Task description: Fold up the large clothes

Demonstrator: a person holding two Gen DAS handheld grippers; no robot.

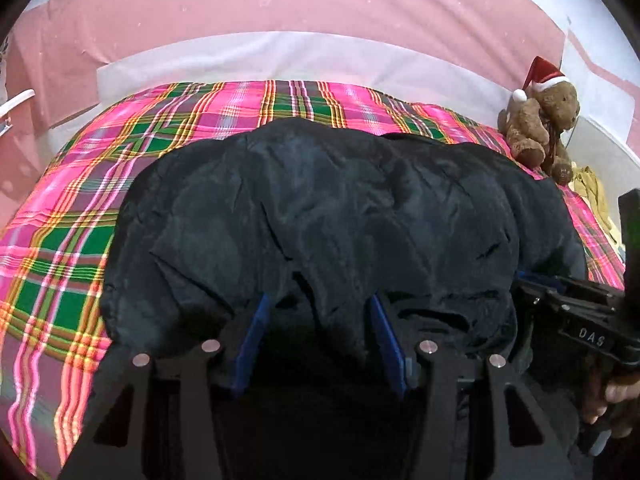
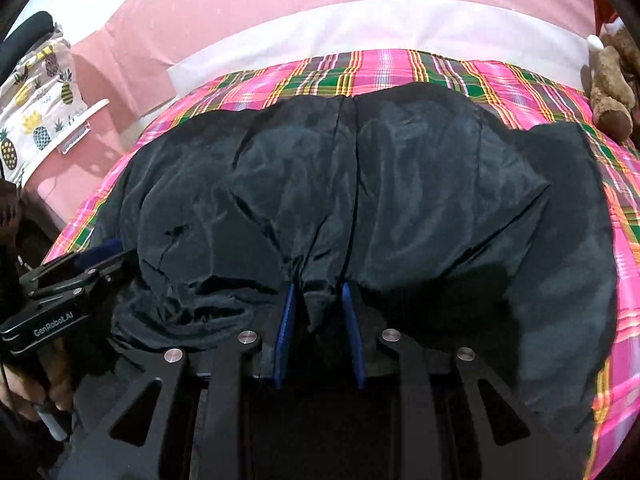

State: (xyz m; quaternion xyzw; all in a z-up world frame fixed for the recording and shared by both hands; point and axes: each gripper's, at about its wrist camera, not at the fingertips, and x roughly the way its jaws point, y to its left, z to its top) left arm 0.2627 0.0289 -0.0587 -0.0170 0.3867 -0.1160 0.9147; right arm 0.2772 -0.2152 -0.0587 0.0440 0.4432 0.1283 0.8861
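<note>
A large black garment [image 1: 328, 208] lies crumpled across the plaid bed cover [image 1: 60, 264]; it also fills the middle of the right wrist view [image 2: 360, 184]. My left gripper [image 1: 318, 300] has its blue fingers [image 1: 256, 320] apart with a bunch of the garment's near edge between them. My right gripper [image 2: 318, 292] has its blue fingers [image 2: 286, 312] close together, pinching a fold of the black fabric. The right gripper shows at the right edge of the left wrist view [image 1: 576, 304], and the left gripper shows at the left of the right wrist view [image 2: 72, 280].
A brown teddy bear with a red Santa hat [image 1: 540, 120] sits at the bed's far right corner, next to yellow cloth [image 1: 592, 192]. A pink wall [image 1: 280, 0] is behind the bed. A pineapple-print bag [image 2: 36, 104] hangs at the left. The plaid cover [image 2: 400, 68] lies beyond the garment.
</note>
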